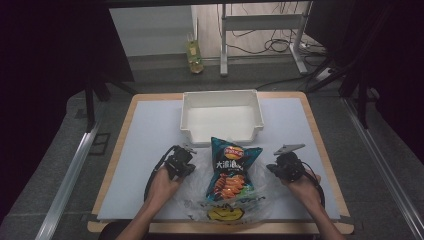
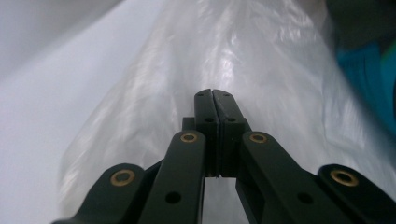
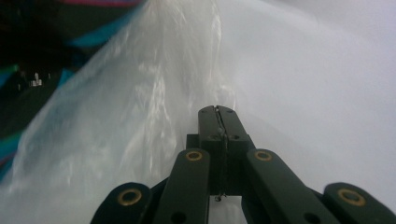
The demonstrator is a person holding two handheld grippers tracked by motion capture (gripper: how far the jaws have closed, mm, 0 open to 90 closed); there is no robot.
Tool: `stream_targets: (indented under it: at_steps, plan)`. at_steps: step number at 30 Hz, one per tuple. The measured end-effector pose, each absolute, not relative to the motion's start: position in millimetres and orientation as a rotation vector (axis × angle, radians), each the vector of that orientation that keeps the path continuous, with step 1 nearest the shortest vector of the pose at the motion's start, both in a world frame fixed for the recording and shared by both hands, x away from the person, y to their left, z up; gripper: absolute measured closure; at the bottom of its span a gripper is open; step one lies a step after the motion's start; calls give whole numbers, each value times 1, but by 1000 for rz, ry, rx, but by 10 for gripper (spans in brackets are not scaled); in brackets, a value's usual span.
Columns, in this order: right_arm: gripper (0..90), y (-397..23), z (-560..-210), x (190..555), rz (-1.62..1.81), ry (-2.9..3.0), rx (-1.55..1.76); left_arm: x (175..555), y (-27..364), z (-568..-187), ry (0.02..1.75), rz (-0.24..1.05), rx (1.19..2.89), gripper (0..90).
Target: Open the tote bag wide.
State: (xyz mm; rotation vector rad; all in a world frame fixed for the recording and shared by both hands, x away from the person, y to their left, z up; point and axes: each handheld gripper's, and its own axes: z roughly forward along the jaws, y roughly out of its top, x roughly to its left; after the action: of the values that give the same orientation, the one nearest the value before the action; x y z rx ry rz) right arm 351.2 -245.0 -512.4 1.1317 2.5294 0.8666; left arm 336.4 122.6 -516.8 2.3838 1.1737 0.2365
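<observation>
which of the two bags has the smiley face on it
The clear plastic bag, with a yellow smiley near the table's front edge. The teal chip bag lying in its mouth shows orange chips instead.

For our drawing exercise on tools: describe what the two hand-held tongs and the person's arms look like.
Both tongs are black. The left tongs trail a looping black cable. The right tongs carry a grey three-cornered plate on top and trail a black cable too. Up close, each has two flat black jaws on hinged black link bars with brass-coloured rivets. The forearms are bare, with no sleeves showing.
</observation>
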Motion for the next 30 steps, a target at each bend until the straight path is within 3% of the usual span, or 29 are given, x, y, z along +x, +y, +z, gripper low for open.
stream_targets:
  at_steps: [17,30]
  plan:
    - [895,-273,-512,317,821,2478,1125,286,168,-525,1198,225,2289,894]
    - [865,-283,-481,306,1008,2410,1128,265,172,-506,999,288,2078,835]
